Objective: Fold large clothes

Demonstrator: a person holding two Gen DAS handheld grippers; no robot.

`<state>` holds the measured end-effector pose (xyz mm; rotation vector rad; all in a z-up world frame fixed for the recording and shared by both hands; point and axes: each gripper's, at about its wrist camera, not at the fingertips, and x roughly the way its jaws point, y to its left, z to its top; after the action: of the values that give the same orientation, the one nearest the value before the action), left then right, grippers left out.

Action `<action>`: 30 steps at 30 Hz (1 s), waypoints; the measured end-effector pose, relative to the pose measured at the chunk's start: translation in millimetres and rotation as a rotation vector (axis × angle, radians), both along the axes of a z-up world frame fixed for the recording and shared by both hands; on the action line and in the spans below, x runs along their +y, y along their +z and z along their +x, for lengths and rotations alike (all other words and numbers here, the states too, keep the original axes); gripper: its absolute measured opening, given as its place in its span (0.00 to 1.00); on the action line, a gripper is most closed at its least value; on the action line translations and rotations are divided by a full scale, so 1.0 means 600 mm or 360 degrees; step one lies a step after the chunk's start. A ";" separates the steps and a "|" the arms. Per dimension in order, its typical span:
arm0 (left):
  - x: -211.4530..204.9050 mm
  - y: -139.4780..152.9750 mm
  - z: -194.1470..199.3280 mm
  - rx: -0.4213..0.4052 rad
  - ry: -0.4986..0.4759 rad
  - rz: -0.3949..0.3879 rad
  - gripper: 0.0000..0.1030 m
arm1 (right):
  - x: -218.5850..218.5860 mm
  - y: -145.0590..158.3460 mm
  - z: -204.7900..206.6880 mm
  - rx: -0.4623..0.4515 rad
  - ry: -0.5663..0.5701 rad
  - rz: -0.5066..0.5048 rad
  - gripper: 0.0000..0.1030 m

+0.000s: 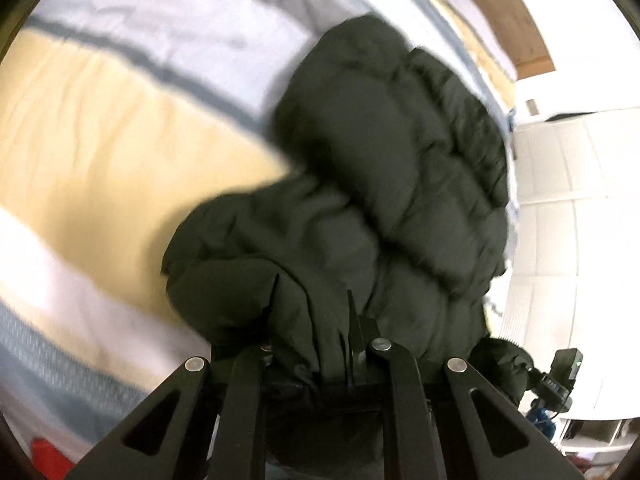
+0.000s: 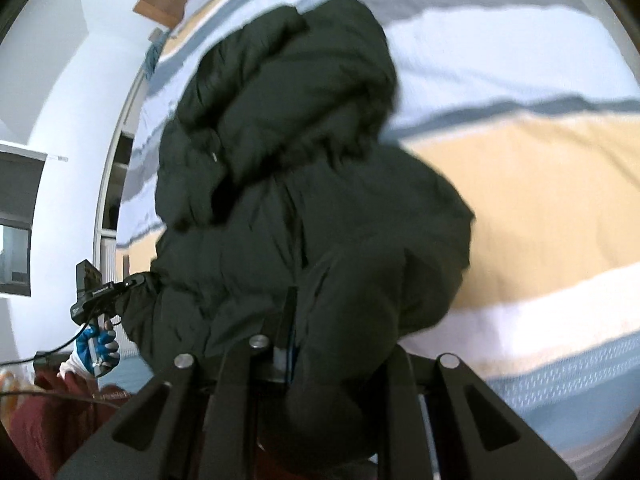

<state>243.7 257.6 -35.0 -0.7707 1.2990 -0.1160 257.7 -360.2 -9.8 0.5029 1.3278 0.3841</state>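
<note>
Across the bed, a striped duvet [image 1: 132, 128] of white, yellow and grey-blue bands fills both views. Over it hangs a dark puffer jacket [image 1: 384, 184], bunched and lifted, its far end trailing toward the duvet's far edge. Only the left wrist view shows white cupboard panels [image 1: 568, 208] beyond the bed's edge; only the right wrist view shows a dark window [image 2: 16, 216] and a blue-gloved hand [image 2: 98, 346] holding the other tool's handle. The left gripper [image 1: 320, 360] is pinched tight on jacket fabric; the right gripper [image 2: 288, 344] likewise clamps a fold of it. Small print on the handle-mounted device [image 2: 90, 284] is too blurred to read.
</note>
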 end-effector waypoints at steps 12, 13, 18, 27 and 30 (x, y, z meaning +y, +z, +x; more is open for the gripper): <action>-0.015 0.049 0.085 -0.0165 0.0089 -0.0090 0.11 | -0.006 0.078 0.083 -0.0174 -0.0056 -0.0027 0.13; -0.012 0.060 0.089 -0.0191 0.0097 -0.0102 0.11 | -0.005 0.088 0.088 -0.0198 -0.0063 -0.0018 0.13; 0.003 0.106 0.120 -0.0325 0.0187 -0.0163 0.11 | -0.016 0.137 0.116 -0.0320 -0.0157 0.0055 0.13; 0.033 0.151 0.177 -0.0471 0.0369 -0.0237 0.11 | -0.059 0.194 0.174 -0.0419 -0.0433 0.0064 0.13; 0.034 0.153 0.190 -0.0470 0.0393 -0.0238 0.11 | -0.062 0.198 0.185 -0.0409 -0.0477 0.0041 0.13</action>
<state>357.7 278.1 56.8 -0.9960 0.9154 -0.1242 368.9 -397.5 109.3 0.6417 0.9827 0.2089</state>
